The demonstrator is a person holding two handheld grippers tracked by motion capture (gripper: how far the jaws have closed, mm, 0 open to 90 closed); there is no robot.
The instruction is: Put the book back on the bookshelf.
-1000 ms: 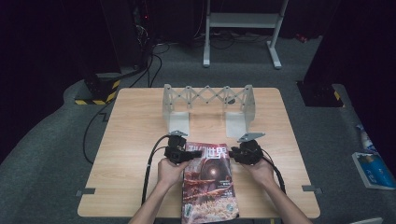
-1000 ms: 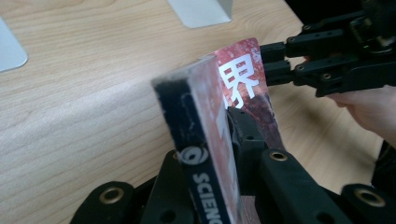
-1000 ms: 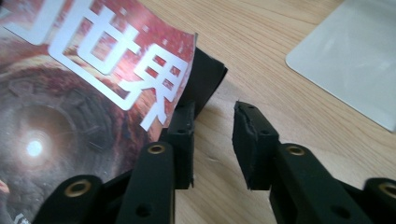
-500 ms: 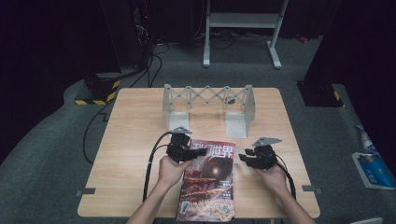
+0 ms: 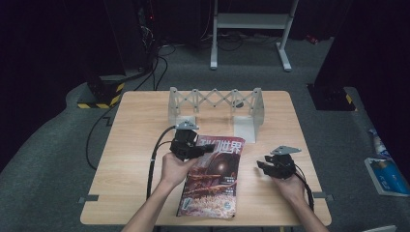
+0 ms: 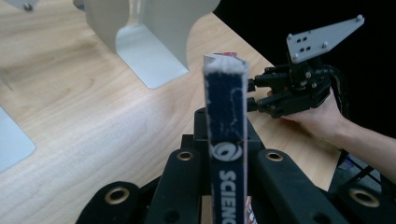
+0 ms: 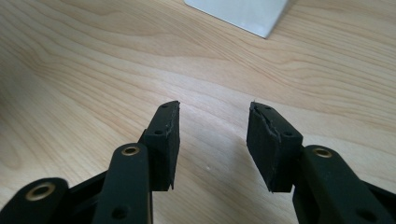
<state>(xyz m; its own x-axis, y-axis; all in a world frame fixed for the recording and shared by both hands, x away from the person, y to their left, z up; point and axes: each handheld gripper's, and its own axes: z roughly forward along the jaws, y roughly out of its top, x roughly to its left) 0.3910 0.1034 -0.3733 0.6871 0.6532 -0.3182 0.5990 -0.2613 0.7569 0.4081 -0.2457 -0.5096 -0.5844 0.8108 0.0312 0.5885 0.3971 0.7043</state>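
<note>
A magazine (image 5: pixel 212 181) with a dark red cover lies across the table's front middle, its upper left corner raised. My left gripper (image 5: pixel 207 148) is shut on that corner at the spine. In the left gripper view the blue spine (image 6: pixel 226 93) stands upright between the jaws of the left gripper (image 6: pixel 226 140). My right gripper (image 5: pixel 262 166) rests to the right of the magazine, apart from it, open with nothing in it. In the right gripper view the right gripper (image 7: pixel 212 140) has its pads spread over bare wood.
A white expanding book rack (image 5: pixel 215 101) with bookend plates stands behind the magazine at mid-table. One plate (image 6: pixel 149 42) is just ahead of my left gripper, and its base (image 7: pixel 238 11) lies ahead of my right gripper. The table's front edge (image 5: pixel 203 223) is near.
My right gripper has let go of the magazine's right edge, opened, and moved off to the right. The left gripper keeps its hold, and the magazine has swung slightly.
</note>
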